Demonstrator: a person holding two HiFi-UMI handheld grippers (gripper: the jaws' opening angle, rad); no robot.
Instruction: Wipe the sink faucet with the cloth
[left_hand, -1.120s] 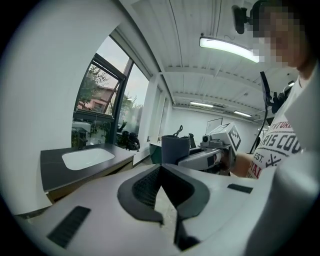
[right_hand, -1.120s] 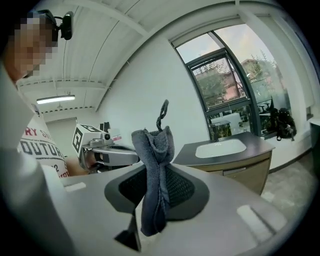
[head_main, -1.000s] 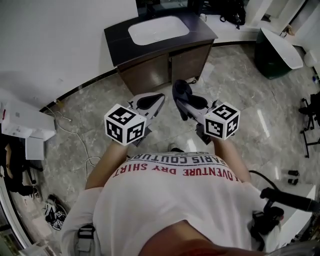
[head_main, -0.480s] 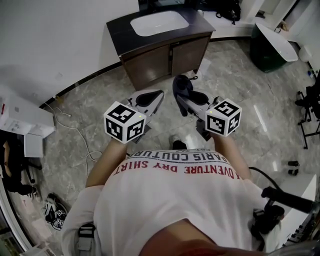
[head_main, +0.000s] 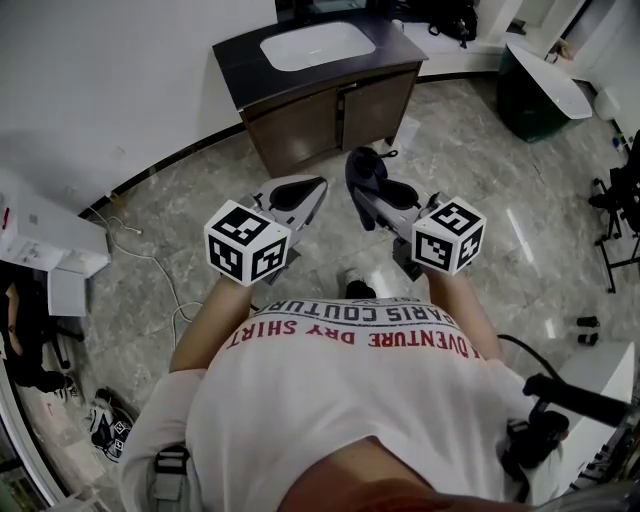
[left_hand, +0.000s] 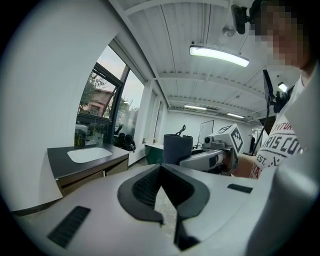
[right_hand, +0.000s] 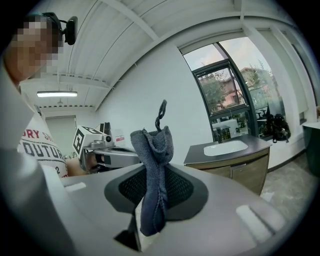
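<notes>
so, cloth (right_hand: 152, 170) in right tool (head_main: 371, 204)

Marble floor (head_main: 470, 150) under dark vanity (head_main: 300, 125) (white basin (head_main: 317, 45) inset)

Faucet (right_hand: 219, 136) — too small to tell

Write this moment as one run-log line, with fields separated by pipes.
wiping: not begun | left gripper: shut, empty | right gripper: shut on cloth | sink: ahead, apart from both grippers
</notes>
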